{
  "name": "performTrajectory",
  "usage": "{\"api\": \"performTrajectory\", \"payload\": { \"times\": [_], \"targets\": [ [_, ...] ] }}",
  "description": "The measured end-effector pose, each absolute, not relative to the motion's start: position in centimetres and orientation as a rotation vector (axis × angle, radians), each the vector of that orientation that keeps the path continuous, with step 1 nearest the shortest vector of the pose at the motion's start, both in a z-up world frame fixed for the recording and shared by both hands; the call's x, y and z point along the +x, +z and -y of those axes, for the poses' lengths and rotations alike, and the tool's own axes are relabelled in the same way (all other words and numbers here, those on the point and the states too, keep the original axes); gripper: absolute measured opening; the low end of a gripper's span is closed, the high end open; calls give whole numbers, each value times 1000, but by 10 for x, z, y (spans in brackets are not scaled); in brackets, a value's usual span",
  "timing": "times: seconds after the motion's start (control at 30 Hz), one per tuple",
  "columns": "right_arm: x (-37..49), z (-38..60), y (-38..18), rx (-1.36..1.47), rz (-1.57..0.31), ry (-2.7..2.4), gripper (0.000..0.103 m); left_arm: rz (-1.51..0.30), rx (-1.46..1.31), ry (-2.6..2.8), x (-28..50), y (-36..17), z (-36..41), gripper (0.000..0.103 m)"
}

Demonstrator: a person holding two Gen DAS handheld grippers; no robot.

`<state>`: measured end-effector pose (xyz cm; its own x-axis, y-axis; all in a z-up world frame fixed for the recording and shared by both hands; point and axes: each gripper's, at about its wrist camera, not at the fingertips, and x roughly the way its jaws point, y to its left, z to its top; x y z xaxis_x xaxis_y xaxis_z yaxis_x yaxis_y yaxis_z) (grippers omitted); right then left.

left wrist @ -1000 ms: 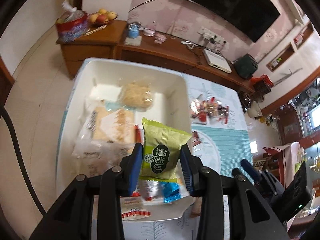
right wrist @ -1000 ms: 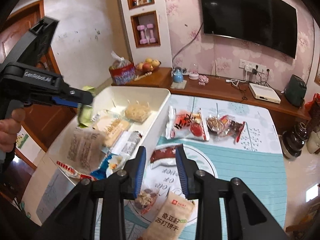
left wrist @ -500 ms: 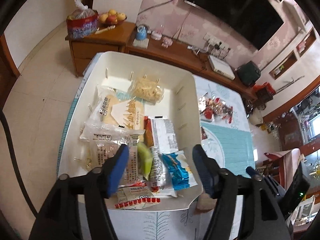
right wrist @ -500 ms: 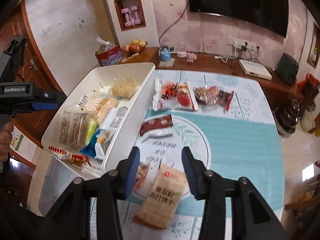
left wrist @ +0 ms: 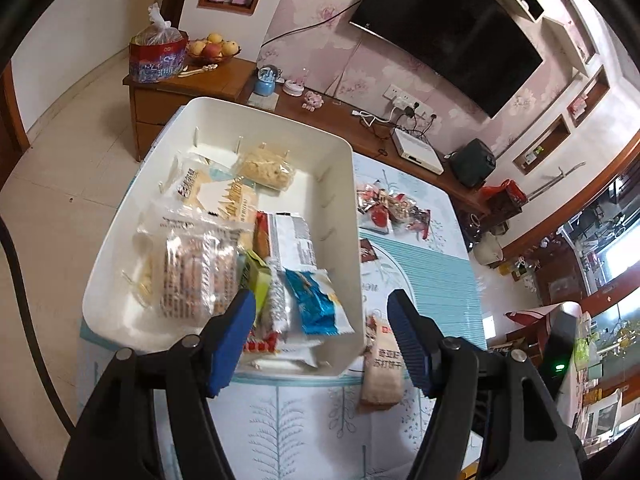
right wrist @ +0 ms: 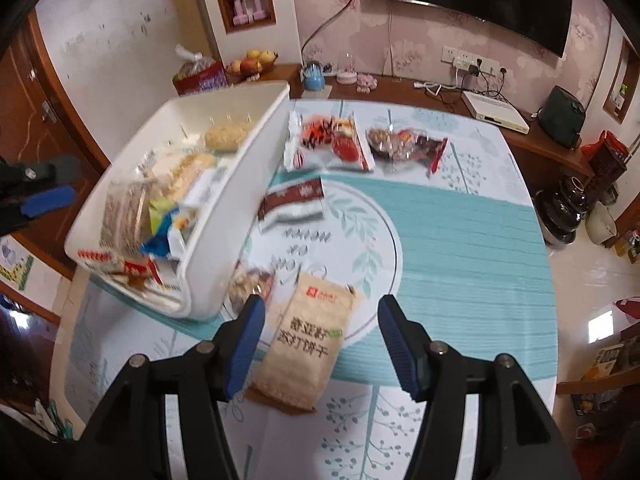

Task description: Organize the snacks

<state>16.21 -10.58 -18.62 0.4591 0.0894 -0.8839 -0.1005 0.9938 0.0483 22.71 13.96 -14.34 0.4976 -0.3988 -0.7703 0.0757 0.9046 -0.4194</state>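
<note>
Our white bin already holds most snacks — left gripper hangs released, empty, over it. Right gripper, jaws just widening, straddles the beige cracker packet untouched; four packets remain on the table.

TV on wall, fruit bowl and blue pot on sideboard (wood), pink dumbbells in niche, white box.

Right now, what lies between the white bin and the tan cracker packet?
In the right wrist view, a small clear-wrapped snack lies on the table between the white bin and tan cracker packet.
</note>
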Motion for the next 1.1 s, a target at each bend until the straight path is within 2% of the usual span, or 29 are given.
{"api": "performTrajectory", "payload": {
  "times": [0.27,0.33,0.6,0.77,1.1],
  "targets": [
    [146,97,-211,-93,-1115,208,59,-1025,-432,-267,192,-150,-128,68],
    [144,97,-215,-113,-1125,229,59,-1037,-448,-257,185,-152,-122,75],
    [137,103,-224,-121,-1144,328,59,-1081,-583,-178,162,-171,-106,83],
    [137,111,-227,-88,-1146,380,70,-1065,-663,-132,155,-179,-94,90],
    [150,101,-244,-98,-1133,415,71,-1059,-794,-14,146,-198,-85,92]
  ]
}}
